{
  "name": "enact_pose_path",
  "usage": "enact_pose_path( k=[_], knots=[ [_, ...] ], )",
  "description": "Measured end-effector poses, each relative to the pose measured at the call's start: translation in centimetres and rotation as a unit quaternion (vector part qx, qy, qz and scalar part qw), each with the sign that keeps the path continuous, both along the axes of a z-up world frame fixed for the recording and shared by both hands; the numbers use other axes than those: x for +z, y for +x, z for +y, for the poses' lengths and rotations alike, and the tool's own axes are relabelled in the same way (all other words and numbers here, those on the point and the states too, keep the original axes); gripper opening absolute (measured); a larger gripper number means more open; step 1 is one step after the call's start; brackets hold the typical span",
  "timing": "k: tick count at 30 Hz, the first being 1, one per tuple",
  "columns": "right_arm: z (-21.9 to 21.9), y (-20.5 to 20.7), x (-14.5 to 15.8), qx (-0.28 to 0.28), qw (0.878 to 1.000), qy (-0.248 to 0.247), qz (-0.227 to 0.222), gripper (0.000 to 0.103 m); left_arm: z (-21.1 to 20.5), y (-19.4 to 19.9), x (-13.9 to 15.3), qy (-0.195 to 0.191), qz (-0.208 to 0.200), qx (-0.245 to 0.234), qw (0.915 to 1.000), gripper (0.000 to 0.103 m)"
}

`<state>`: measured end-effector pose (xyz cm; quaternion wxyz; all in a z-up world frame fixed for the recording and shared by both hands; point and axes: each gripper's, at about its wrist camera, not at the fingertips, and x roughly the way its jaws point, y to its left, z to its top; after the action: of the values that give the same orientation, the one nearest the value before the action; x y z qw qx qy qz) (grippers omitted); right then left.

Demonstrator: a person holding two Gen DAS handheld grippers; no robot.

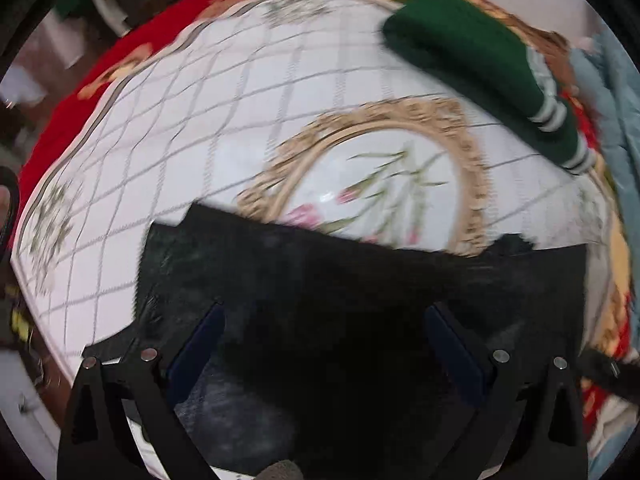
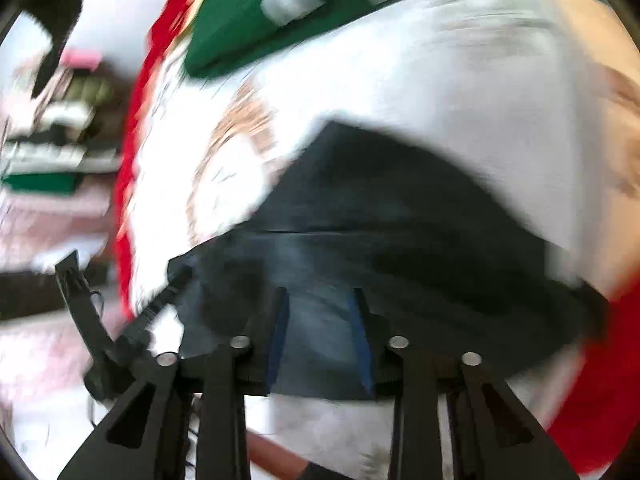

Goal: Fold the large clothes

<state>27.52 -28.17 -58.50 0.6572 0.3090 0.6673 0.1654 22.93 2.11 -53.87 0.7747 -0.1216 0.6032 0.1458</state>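
A black garment point(image 1: 360, 288) lies folded on a white patterned bedspread point(image 1: 200, 120), just in front of both grippers. My left gripper point(image 1: 324, 316) is open wide, its blue-padded fingers point(image 1: 200, 344) spread over the near part of the black cloth without pinching it. In the blurred right wrist view the same black garment point(image 2: 400, 216) fills the middle. My right gripper point(image 2: 320, 300) is open with a narrower gap, its fingers point(image 2: 360, 336) over the garment's near edge. The left gripper's black frame point(image 2: 120, 328) shows at the left.
A folded green sweater with white-striped cuffs point(image 1: 480, 64) lies at the far right of the bed; it also shows in the right wrist view point(image 2: 256, 20). A light blue cloth point(image 1: 616, 120) lies at the right edge. A red floral border point(image 1: 60, 120) rims the bedspread.
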Motion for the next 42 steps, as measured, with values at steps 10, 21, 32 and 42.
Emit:
enact_pose_path(
  k=[10,21,32,42],
  knots=[
    [9.9,6.7,-8.2,0.076,0.994,-0.056,0.063,0.012,1.5,-1.7,-0.5,0.002,0.002,0.033,0.9994,0.103],
    [-8.7,-7.5,-2.3,-0.138,0.990,0.006,0.004,0.081,-5.1,-0.7,-1.5,-0.017,0.009,-0.037,0.9991,0.103],
    [-14.1,-14.4,-12.6,-0.313,0.942,0.126,-0.001,0.080,-6.1,-0.4,-6.0,-0.030,0.046,-0.069,0.9961,0.103],
    [-12.9,-9.7,-10.8,-0.377,0.900,0.205,-0.074,0.026,-7.3,2.5,-6.4,-0.017,0.034,-0.124,0.9916,0.103]
  ],
)
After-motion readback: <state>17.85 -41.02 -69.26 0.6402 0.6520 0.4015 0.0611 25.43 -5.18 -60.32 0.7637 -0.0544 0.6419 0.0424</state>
